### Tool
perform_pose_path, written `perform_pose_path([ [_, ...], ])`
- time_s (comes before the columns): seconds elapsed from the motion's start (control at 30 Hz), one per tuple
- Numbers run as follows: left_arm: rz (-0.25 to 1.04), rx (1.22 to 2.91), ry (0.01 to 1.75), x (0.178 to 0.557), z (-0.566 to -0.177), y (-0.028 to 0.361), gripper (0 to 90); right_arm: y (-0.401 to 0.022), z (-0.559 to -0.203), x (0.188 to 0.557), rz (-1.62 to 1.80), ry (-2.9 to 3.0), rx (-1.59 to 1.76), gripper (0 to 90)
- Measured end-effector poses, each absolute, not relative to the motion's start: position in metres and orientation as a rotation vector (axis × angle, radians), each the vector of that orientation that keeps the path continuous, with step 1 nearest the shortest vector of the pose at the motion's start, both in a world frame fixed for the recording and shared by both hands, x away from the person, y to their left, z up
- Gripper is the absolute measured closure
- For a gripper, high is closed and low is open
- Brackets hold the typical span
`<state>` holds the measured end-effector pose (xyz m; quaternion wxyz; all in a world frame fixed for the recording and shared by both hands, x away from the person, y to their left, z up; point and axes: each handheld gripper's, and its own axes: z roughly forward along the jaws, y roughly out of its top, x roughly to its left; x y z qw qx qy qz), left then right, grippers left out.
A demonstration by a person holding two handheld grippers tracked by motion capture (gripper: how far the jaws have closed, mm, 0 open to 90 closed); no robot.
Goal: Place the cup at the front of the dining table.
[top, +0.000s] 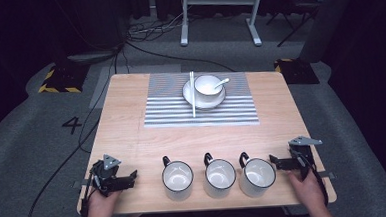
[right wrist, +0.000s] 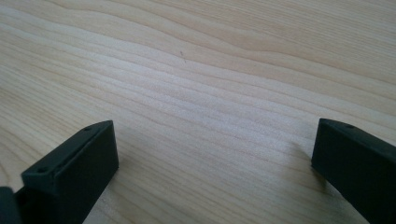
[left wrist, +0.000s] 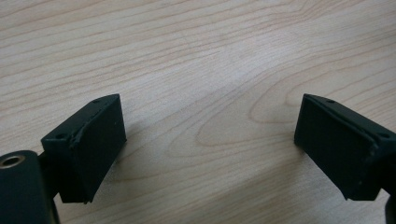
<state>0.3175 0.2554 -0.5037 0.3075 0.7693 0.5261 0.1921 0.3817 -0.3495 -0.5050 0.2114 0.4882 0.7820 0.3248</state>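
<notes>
High view, wooden table (top: pixel 126 122), three white mugs (top: pixel 218 177) in a row near the front edge, left gripper (top: pixel 127 179) beside the left mug, right gripper (top: pixel 279 162) beside the right mug, both wide open, holding nothing, bowl (top: pixel 207 85) on plate on striped mat (top: pixel 166 105) farther back.

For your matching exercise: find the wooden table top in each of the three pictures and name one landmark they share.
High view: the table top fills the middle, carrying three mugs, a striped mat and both grippers.
Left gripper view: pale wood grain lies behind the two black, open jaws.
Right gripper view: the same wood spans the picture above the open jaws.
Shared landmark: the light wood grain.
</notes>
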Motion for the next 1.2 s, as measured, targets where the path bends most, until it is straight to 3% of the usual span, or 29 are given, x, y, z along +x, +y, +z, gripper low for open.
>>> perform_pose_path([
  [0.53, 0.505, 2.025, 1.392, 0.318, -0.504, 0.256, 10.1, -0.349, -0.505, 0.382, 0.901, 2.172, 1.358, 0.4],
  [0.73, 0.491, 1.933, 1.406, 0.316, -0.502, 0.263, 11.8, -0.349, -0.505, 0.382, 0.901, 2.173, 1.359, 0.4],
  [1.2, 0.619, 1.878, 1.273, 0.289, -0.463, 0.258, 12.2, -0.349, -0.505, 0.382, 0.901, 2.171, 1.359, 0.4],
])
